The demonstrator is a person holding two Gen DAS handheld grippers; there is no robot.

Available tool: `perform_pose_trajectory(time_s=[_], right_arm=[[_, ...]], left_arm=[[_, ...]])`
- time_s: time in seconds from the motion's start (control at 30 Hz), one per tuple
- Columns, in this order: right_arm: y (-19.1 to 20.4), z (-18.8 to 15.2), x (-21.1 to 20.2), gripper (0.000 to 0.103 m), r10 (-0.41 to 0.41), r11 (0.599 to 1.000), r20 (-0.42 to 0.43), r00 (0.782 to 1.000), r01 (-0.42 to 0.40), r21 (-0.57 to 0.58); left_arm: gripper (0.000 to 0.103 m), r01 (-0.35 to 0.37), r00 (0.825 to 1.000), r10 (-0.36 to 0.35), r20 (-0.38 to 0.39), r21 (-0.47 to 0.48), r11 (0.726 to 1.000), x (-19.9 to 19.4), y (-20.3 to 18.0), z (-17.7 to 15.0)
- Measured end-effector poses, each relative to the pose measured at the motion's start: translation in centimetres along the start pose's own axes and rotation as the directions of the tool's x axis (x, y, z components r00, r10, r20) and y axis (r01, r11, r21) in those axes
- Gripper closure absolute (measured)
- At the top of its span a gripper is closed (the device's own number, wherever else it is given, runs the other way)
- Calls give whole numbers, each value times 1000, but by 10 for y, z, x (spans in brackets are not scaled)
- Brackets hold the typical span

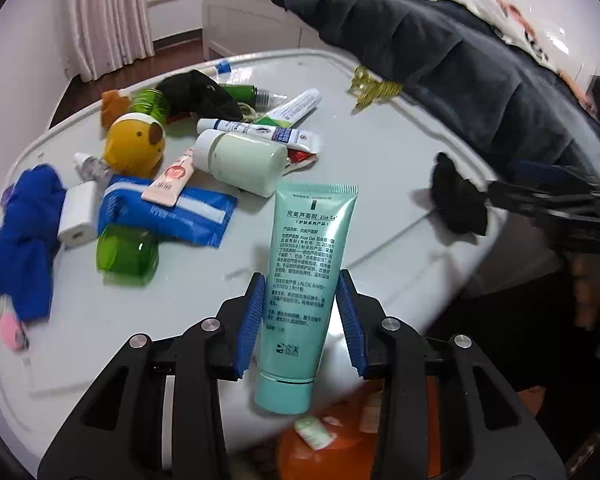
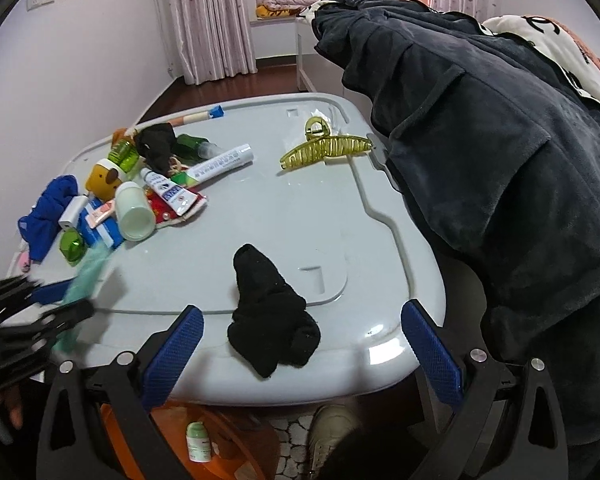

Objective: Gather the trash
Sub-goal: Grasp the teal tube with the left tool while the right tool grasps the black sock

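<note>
Left wrist view: left gripper [image 1: 300, 316] clamps teal aloe gel tube [image 1: 306, 280] between 2 blue pads, cap toward camera, over grey table [image 1: 380, 184] edge. Right gripper [image 2: 300, 344] wide, nothing held, black sock [image 2: 270, 312] between its fingers.

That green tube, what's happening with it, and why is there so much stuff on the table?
A person is clearing trash with a tool in each hand. The left tool has the aloe gel tube between its blue pads, above an orange bin. The right tool is open, hovering over a black sock on the grey table.
</note>
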State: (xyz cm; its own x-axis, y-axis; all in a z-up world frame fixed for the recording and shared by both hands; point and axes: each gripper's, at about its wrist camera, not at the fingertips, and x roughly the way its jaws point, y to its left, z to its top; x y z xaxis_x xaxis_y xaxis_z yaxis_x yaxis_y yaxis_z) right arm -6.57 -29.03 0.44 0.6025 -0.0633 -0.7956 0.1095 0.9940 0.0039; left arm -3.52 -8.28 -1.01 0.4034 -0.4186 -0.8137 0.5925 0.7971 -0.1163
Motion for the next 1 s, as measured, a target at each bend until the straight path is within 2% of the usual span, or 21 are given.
perform_pose_trajectory(time_s=[0.07,0.2,0.27,0.3,0.33,0.37,0.4,0.5,0.77,0.93,1.0], right_arm=[[9,3,8,5,-13,999,-10,1000,13,-31],[28,7,21,6,-49,994,-16,999,48,-97],[35,8,35,9,-81,990,-35,996,77,-122],[36,7,41,17,-94,987,-47,994,87,-134],[36,5,49,43,-109,984,-70,992,98,-147],[36,3,58,49,-104,984,-102,989,88,-154],[32,3,55,61,-77,989,-87,993,65,-129],[28,2,51,64,-86,989,-84,993,75,-128],[30,3,18,64,28,994,-26,999,-31,-101],[51,-18,-27,64,116,979,-24,993,-118,-165],[62,-36,-42,64,146,968,-51,988,-154,-197]], left_arm=[[67,-6,1000,6,23,4,1000,-12,-5,-7],[67,27,998,-26,56,-12,1000,-29,-11,-15],[68,39,997,-38,62,-17,999,-31,-11,-18],[68,43,997,-42,62,-18,999,-30,-13,-18],[68,47,997,-45,61,-19,999,-30,-15,-19],[68,49,997,-48,62,-20,999,-30,-15,-19],[68,52,997,-51,60,-18,998,-30,-15,-21],[68,54,997,-53,65,-19,998,-32,-15,-24],[69,56,994,-53,94,-27,998,-45,-18,-27],[70,75,993,-72,99,-35,997,-63,-29,-43],[71,90,992,-86,88,-44,995,-71,-33,-54]])
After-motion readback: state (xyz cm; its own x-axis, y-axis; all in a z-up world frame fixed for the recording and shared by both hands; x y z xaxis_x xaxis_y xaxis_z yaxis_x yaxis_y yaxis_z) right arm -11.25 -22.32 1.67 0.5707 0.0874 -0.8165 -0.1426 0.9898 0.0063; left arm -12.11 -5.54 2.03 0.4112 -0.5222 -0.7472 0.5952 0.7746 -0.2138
